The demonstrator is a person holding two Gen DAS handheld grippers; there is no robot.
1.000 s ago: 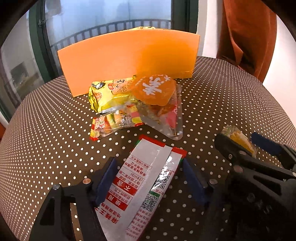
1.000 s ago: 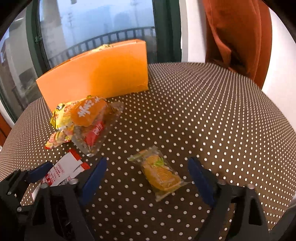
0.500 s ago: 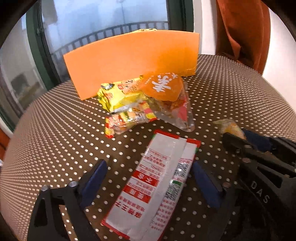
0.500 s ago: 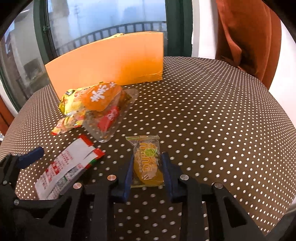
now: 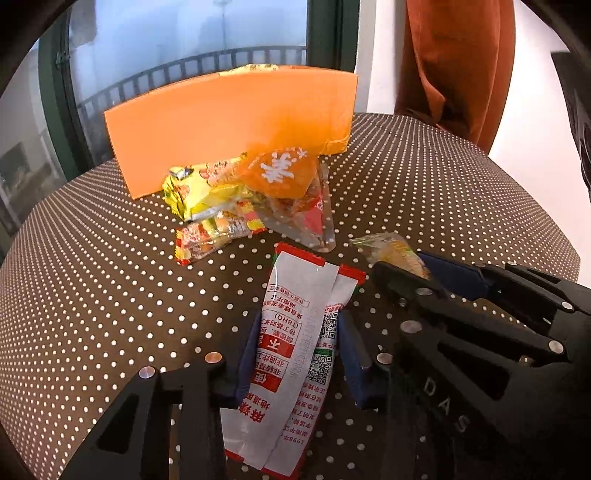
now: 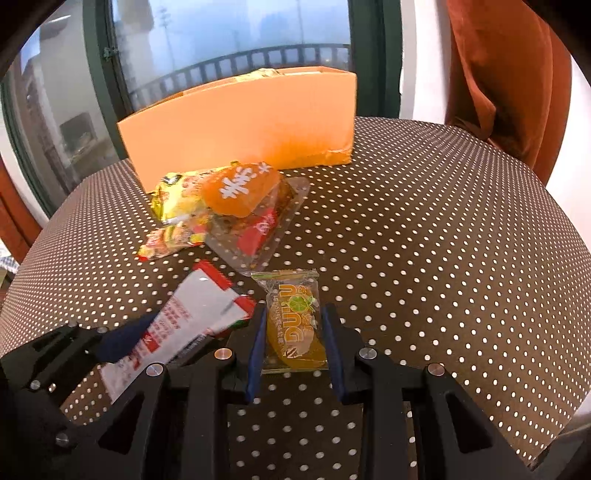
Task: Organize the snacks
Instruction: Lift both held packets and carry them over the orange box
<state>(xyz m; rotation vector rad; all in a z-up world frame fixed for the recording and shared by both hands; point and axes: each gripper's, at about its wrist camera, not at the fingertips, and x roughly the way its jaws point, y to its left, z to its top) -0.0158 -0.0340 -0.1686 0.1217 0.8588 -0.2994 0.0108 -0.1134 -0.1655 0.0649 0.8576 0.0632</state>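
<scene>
On the brown polka-dot table (image 6: pixel 443 221) we list the following.

Item one: the left gripper (image 5: pixel 295 354), its blue pads (image 5: pixel 246 354) closing in on both sides of a white-and-red sachet (image 5: pixel 295 332). The sachet lies lengthwise between the jaws, printed back upward, its red-edged end pointing away toward the pile. In the right wrist view we see the same sachet (image 6: pixel 192 314) at lower left, just beside the right gripper.

Item two: the right gripper (image 6: pixel 293 343), pressed together on a small clear packet of yellow-orange candy (image 6: pixel 295 325). Both blue pads (image 6: pixel 256 350) bear on the packet's sides. From the left wrist view we see this packet (image 5: pixel 391 251) sticking out past the right gripper's tips.

Item three: a pile of snacks near the table's middle. We count a yellow bag (image 6: pixel 177 199), an orange pouch with white characters (image 6: pixel 240 192) lying on top, a clear packet with red contents (image 6: pixel 258 229) beneath it, and a small red-and-yellow packet (image 6: pixel 162 243) at the near left edge.

Item four: an orange box (image 6: pixel 240 122) standing upright behind the pile, with the top of a yellow package showing above its rim.

Item five: a dark-framed window (image 6: pixel 229 33) and a rust-coloured curtain (image 6: pixel 509 74) beyond the table.
</scene>
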